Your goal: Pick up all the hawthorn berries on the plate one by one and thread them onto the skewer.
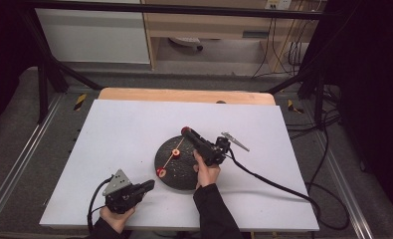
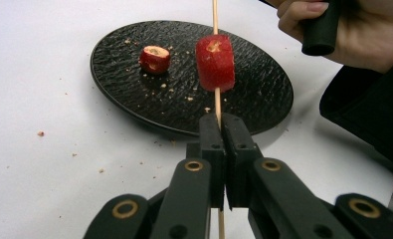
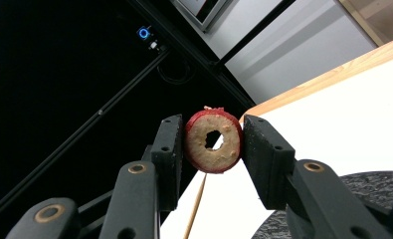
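left gripper [image 2: 223,124] clamps skewer [image 2: 217,102]; right gripper [image 3: 211,144] grips fruit ring [image 3: 213,142].

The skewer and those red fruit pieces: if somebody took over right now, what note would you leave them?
Left gripper: shut on the skewer, holding its near end over the black plate.
Right gripper: shut on a cored fruit slice, lifted near the skewer's far end.
Done: one fruit piece is threaded on the skewer.
Loose: one more piece lies on the plate among crumbs.
Left, as it looks: slide the held slice onto the skewer, then probably the piece on the plate.
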### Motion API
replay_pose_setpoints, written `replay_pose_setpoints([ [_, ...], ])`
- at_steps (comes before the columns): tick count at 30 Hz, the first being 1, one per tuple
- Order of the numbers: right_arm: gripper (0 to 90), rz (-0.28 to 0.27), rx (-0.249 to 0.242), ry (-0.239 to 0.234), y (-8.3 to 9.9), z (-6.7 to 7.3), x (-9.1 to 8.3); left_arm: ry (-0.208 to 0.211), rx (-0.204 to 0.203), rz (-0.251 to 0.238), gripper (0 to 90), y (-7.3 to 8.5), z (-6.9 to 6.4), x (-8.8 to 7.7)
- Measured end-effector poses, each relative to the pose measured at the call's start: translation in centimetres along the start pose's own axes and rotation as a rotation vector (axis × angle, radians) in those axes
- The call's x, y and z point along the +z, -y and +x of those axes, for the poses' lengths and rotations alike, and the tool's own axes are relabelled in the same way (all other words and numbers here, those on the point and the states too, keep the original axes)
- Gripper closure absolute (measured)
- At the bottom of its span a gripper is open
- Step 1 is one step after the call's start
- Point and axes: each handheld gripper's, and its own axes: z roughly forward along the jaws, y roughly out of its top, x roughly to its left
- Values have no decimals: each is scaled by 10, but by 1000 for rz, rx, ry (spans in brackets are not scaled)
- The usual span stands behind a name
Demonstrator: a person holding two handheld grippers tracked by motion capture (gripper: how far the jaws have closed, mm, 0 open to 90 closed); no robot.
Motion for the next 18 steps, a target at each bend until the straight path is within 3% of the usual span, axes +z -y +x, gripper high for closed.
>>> replay_pose_setpoints([
  [7, 613, -5, 6, -10, 1, 0, 0, -1, -6, -7, 880, 0, 0, 0],
  [18, 614, -11, 17, -15, 4, 1, -1, -19, -54, -11, 881, -1, -8, 7],
])
